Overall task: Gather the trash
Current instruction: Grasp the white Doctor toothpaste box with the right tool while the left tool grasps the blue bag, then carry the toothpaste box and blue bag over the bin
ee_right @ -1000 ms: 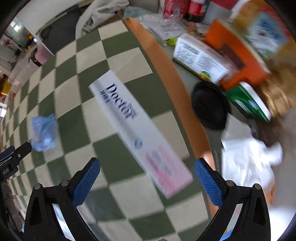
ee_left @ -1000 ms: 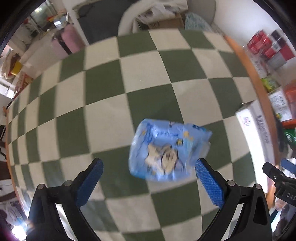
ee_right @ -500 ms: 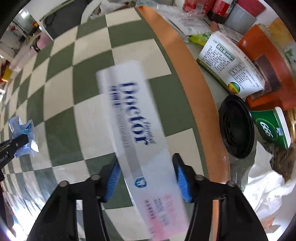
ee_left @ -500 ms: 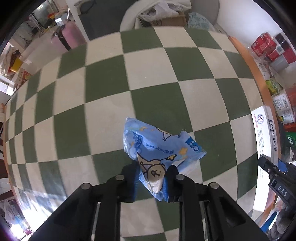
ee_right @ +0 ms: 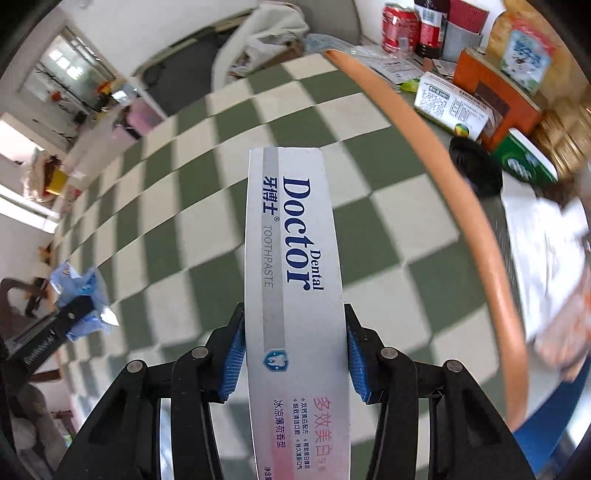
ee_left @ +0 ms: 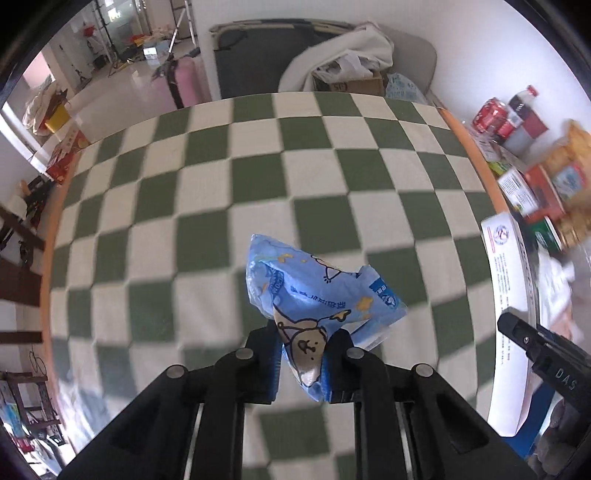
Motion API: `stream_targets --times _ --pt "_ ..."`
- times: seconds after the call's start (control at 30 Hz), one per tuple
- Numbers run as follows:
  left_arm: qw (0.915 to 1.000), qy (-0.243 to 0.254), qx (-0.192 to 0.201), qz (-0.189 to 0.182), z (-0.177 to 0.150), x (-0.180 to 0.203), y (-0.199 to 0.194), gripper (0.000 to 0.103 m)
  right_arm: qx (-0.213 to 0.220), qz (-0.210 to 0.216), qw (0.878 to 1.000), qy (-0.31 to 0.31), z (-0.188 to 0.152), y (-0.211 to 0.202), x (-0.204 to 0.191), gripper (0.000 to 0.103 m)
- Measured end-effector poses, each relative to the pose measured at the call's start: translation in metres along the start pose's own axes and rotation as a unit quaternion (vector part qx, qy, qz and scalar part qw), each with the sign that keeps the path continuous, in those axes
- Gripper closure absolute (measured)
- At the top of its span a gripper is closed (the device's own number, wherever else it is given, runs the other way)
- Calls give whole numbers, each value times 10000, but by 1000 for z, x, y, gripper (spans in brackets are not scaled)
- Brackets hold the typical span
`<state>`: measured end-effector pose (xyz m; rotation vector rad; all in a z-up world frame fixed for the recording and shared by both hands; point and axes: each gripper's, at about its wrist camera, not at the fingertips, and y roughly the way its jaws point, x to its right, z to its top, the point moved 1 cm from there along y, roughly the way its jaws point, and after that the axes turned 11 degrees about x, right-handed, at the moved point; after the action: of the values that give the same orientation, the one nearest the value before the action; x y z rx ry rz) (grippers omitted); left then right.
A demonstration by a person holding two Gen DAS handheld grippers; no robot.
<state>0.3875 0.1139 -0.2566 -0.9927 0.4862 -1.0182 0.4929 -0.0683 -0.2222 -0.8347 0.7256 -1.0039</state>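
My left gripper (ee_left: 301, 360) is shut on a crumpled blue tissue packet (ee_left: 317, 295) with cartoon prints and holds it above the green and white checkered floor (ee_left: 229, 206). My right gripper (ee_right: 295, 354) is shut on a long white "Doctor Dental" toothpaste box (ee_right: 291, 266) and holds it up lengthwise. The box also shows at the right of the left wrist view (ee_left: 508, 295). The packet and left gripper show at the left of the right wrist view (ee_right: 79, 291).
An orange-rimmed table edge (ee_right: 476, 221) runs along the right. On it lie boxes (ee_right: 450, 107), a black lid (ee_right: 476, 166), a green tub (ee_right: 528, 162), soda cans (ee_right: 400, 26) and white paper (ee_right: 543, 251). A white chair with cloth (ee_left: 343, 62) stands at the far end.
Both grippers closed from open onto their items, the left on the blue packet and the right on the toothpaste box. Both then lifted up away from the floor.
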Motion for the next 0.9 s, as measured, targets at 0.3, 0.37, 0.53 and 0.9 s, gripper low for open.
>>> stream_targets --times 0.3,0.37,0.53,0.9 --pt "9998 -28 134 -121 -131 -75 -94 90 437 186 9988 -135 -159 -122 -75 53" --pt "9998 51 89 -187 -162 -88 -112 90 442 144 9988 -138 -201 -145 -88 53" --pt "9996 152 -94 -227 -225 -113 -143 90 340 104 9991 -215 -294 -184 -118 53" --pt "9962 -279 -824 -48 -337 -162 -138 90 -498 243 9958 -734 -438 -182 -154 53"
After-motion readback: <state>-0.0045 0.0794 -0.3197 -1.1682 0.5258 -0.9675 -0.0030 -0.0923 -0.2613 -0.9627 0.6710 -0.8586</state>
